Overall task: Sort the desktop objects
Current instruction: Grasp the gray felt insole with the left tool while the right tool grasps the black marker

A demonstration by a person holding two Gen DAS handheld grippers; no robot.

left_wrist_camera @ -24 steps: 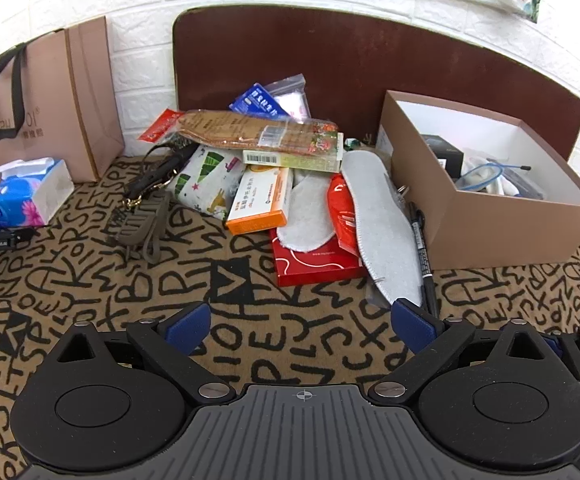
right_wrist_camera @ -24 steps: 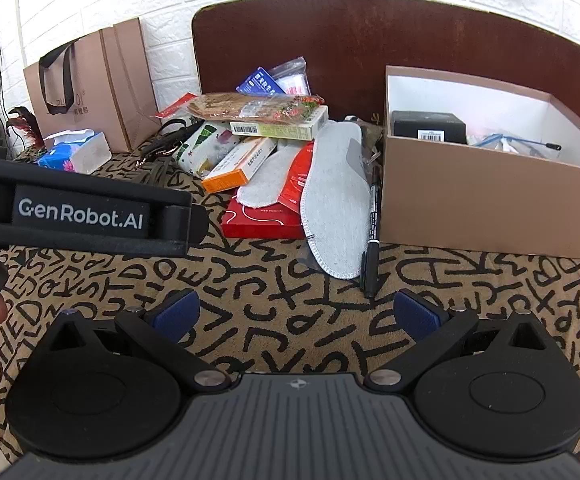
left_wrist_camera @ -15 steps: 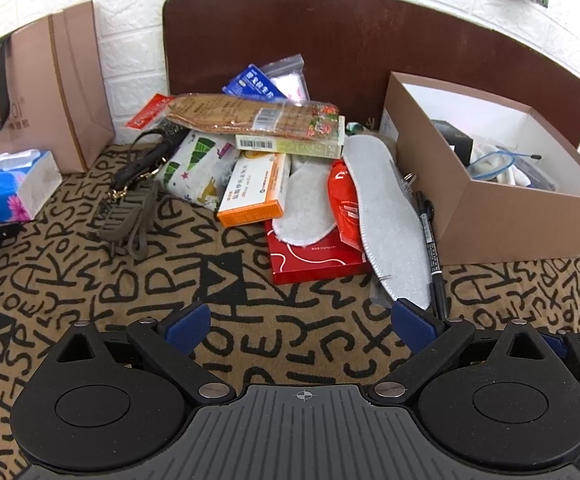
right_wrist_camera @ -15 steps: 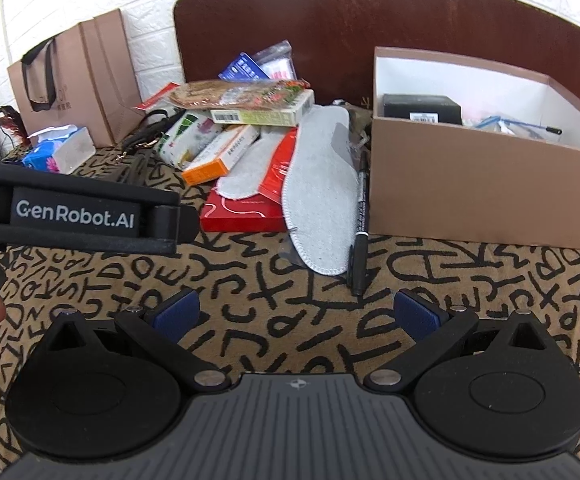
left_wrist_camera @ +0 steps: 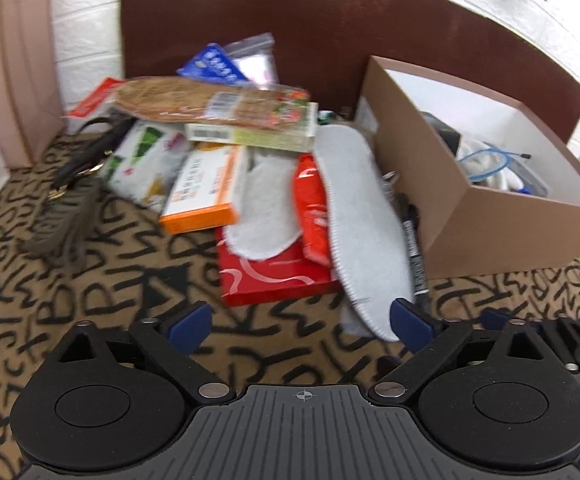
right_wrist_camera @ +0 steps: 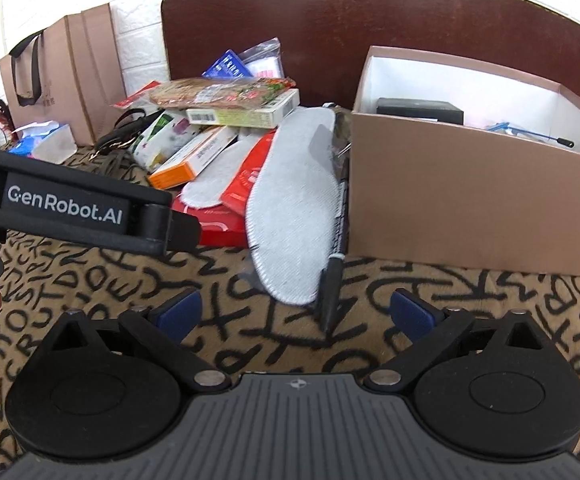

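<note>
A heap of objects lies on the patterned cloth: a long grey insole (left_wrist_camera: 360,224) (right_wrist_camera: 296,204), a shorter white insole (left_wrist_camera: 263,200), a red flat box (left_wrist_camera: 273,276), an orange-edged box (left_wrist_camera: 205,184) and a black marker (left_wrist_camera: 412,248) (right_wrist_camera: 336,256). A brown cardboard box (left_wrist_camera: 486,216) (right_wrist_camera: 470,200) stands open to the right of them. My left gripper (left_wrist_camera: 302,324) is open just in front of the red box and the insole's near tip. My right gripper (right_wrist_camera: 296,312) is open too, close to the insole tip and the marker's cap. Neither holds anything.
A snack packet (left_wrist_camera: 213,100) and a pale green box (left_wrist_camera: 249,132) top the heap. A dark strap (left_wrist_camera: 61,216) lies left of it. A paper bag (right_wrist_camera: 65,76) and a tissue pack (right_wrist_camera: 45,140) stand at the far left. The other gripper's body (right_wrist_camera: 69,208) crosses the right wrist view.
Both grippers have moved forward toward the heap; the insole, red box and marker now loom larger and nearer to the fingertips. Both stayed open.
</note>
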